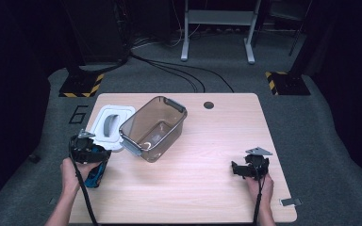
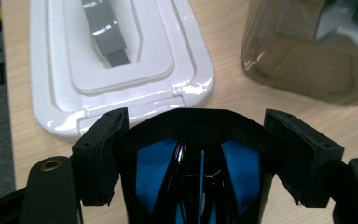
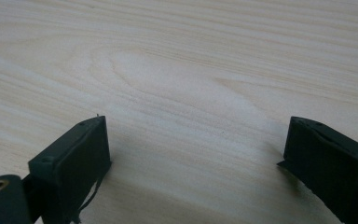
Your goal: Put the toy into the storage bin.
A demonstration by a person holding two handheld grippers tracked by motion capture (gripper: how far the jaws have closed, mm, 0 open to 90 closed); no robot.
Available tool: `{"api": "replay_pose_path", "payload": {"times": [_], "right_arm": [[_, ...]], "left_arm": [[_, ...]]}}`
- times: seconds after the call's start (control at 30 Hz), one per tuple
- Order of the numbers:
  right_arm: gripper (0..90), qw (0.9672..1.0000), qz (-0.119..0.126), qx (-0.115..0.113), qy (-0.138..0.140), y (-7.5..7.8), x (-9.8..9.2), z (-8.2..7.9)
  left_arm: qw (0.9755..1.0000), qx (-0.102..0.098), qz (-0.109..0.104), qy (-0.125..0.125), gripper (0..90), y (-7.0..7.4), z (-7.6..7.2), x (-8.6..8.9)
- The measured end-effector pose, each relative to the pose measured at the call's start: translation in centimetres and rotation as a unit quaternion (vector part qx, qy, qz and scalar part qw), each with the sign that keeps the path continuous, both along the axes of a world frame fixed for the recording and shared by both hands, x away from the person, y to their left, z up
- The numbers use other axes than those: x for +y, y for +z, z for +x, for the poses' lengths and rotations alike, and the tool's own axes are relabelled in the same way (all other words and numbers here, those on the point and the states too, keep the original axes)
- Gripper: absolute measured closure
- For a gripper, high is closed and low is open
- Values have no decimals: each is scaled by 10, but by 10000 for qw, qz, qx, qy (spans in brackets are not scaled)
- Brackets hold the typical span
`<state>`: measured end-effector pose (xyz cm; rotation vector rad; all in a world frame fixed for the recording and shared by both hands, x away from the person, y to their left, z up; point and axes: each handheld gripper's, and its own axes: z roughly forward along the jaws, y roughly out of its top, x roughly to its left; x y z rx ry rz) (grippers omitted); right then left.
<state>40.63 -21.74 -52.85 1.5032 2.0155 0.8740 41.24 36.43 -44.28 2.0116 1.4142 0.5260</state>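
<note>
A blue and black object [image 2: 200, 172] sits between the jaws of my left gripper [image 2: 198, 121], filling the gap from pad to pad. In the high view this gripper [image 1: 94, 153] is at the table's left front, with the blue object [image 1: 95, 175] under it. Just beyond lies a white lid [image 2: 121, 84] with a grey handle, flat on the table [image 1: 217, 141]. A clear smoky bin [image 1: 153, 127] stands to the lid's right, and its wall [image 2: 307, 51] is close ahead. My right gripper [image 1: 239, 169] rests at the front right, open over bare wood [image 3: 196, 140].
A dark round hole [image 1: 209, 105] marks the table's far edge. A small metal clip [image 1: 290, 202] lies at the front right corner. Beyond the table are floor cables, a stand's legs [image 1: 217, 28] and yellow-black striped bases [image 1: 81, 87].
</note>
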Motion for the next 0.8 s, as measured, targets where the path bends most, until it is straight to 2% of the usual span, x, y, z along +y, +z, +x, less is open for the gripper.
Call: {"api": "replay_pose_path", "payload": {"times": [0.17, 0.33, 0.8], "right_arm": [[59, 10000, -1, 0, 3, 0, 0, 0], [59, 10000, 0, 1, 2, 0, 0, 0], [59, 10000, -3, 0, 4, 0, 0, 0]], "left_arm": [[9997, -194, -125, 73, 251, 10, -5, 3], [9992, -355, -151, 105, 251, 18, -6, 2], [9986, -502, -153, 61, 251, 36, -1, -1]]}}
